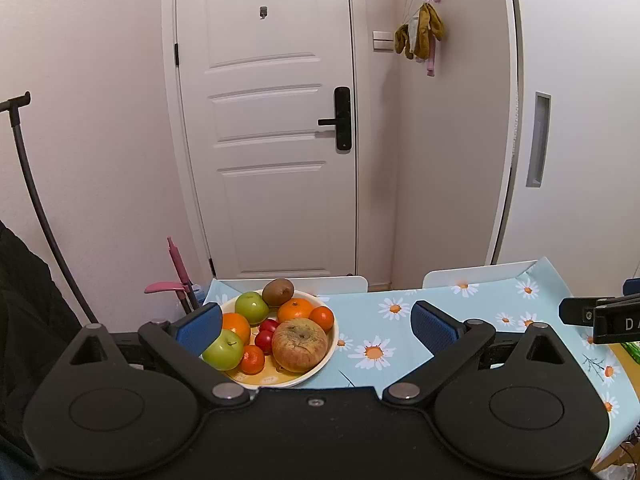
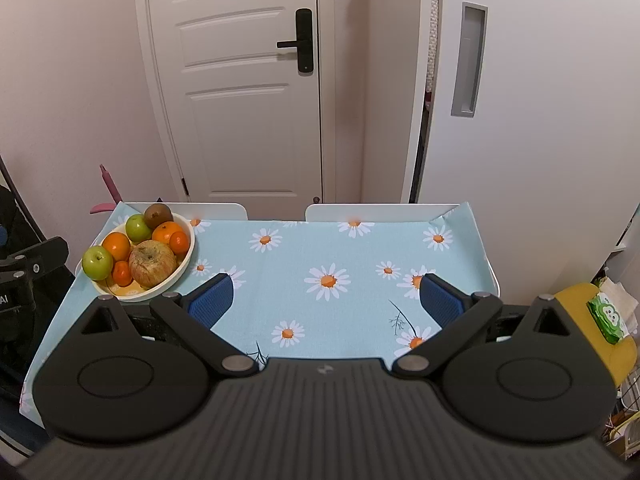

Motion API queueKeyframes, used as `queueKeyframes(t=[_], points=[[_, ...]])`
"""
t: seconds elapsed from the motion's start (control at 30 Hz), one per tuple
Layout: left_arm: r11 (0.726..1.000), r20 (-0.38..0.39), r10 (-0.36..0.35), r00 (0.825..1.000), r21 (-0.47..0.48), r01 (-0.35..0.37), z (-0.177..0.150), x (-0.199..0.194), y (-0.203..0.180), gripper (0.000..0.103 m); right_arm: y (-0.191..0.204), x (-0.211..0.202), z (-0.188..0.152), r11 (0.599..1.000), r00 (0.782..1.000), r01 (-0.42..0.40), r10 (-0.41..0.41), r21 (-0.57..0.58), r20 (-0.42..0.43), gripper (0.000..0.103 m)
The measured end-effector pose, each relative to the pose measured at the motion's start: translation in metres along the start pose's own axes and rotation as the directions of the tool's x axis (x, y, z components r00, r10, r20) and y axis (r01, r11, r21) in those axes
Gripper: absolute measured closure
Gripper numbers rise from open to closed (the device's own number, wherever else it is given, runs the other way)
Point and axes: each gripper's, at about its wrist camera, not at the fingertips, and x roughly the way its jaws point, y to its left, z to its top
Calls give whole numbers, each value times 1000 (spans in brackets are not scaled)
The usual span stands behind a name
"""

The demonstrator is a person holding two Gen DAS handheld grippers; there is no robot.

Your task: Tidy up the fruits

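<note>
Presently: fruit bowl [image 2: 182,268] at counter's [image 2: 320,248] far-left corner, near both edges; bare cloth rightward. Left tool [image 1: 316,326] and right tool [image 2: 326,298] spread wide, holding nothing.

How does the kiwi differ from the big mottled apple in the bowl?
The kiwi is dark brown and small; the mottled apple is yellowish-red, blotchy and the largest fruit. The kiwi sits at the bowl's far rim, the mottled apple at the near side. Both lie untouched in the bowl.
</note>
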Motion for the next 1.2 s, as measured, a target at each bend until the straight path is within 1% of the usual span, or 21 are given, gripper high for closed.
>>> queueKeyframes(t=[0.77,0.97,1.07,1.2], points=[[1000,0,-8,1000,-2,8,0,1,2,1,0,1,0,1000,1000,1,-1,3,-1,0],[1000,10,21,1000,5,-21,0,0,0,1,1,1,0,1000,1000,2,-2,6,0,0],[1000,7,11,1000,-5,-11,0,0,1,1,1,1,0,1000,1000,2,-2,8,-2,0],[1000,3,16,1000,-8,-16,0,2,1,1,3,1,0,1000,1000,2,-2,10,-3,0]])
